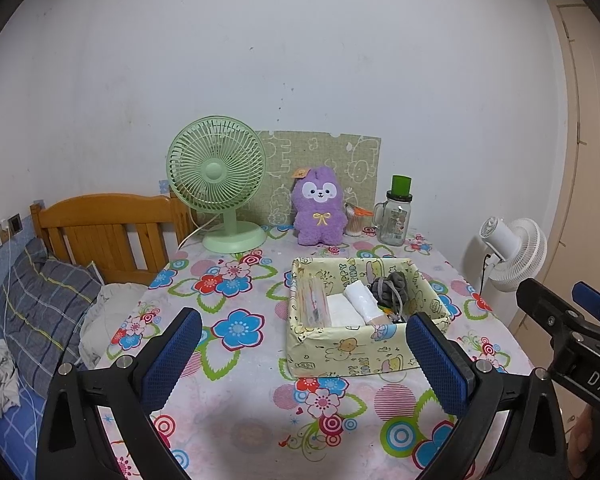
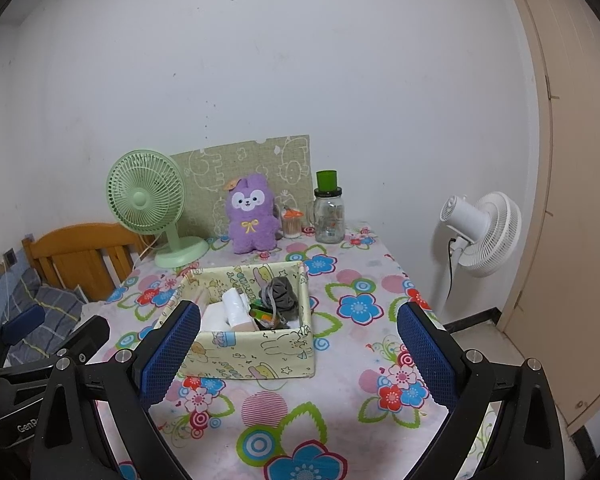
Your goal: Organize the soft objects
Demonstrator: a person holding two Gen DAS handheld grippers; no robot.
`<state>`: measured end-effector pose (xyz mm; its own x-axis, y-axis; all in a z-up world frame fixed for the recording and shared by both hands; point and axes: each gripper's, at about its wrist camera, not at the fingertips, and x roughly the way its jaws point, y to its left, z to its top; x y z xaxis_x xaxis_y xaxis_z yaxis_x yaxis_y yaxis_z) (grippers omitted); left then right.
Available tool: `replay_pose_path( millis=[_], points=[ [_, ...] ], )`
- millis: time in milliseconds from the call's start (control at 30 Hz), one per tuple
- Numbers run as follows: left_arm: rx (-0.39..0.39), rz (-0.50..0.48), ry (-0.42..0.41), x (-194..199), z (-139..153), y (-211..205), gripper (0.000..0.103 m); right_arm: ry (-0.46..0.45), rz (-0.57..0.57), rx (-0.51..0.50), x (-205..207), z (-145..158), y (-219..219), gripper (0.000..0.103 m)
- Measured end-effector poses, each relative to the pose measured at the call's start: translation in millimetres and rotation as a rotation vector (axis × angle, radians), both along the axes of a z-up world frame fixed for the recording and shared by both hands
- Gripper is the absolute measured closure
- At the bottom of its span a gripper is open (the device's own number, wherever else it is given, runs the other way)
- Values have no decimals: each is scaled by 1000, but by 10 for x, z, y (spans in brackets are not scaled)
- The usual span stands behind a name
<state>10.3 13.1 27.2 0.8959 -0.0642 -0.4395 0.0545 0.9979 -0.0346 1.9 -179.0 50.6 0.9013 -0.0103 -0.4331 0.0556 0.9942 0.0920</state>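
A purple plush toy (image 1: 320,212) (image 2: 253,216) sits upright at the back of the flowered table (image 1: 240,392) (image 2: 340,380), against a green patterned board. In front of it stands a yellow cartoon-print box (image 1: 352,352) (image 2: 260,354) holding a grey cloth bundle (image 1: 392,288) (image 2: 282,292), white rolled and folded cloth (image 1: 360,298) (image 2: 234,306) and small items. My left gripper (image 1: 304,340) is open, low over the table's near part, its right finger beside the box's front corner. My right gripper (image 2: 298,340) is open too, with the box between and beyond its fingers. Both hold nothing.
A green desk fan (image 1: 218,184) (image 2: 148,204) stands at the back left, a glass mug jar with green lid (image 1: 394,216) (image 2: 329,212) and a cotton-swab pot (image 2: 292,224) at the back right. A bed with wooden headboard (image 1: 108,232) lies left; a white floor fan (image 2: 480,232) stands right.
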Motion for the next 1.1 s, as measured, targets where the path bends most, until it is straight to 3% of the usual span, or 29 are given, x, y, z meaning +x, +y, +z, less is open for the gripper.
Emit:
replay_pose_path(
  millis=[1100],
  points=[
    [-7, -1, -1, -32, 15, -45, 0, 4, 0, 8, 18, -24, -31, 3]
  ],
)
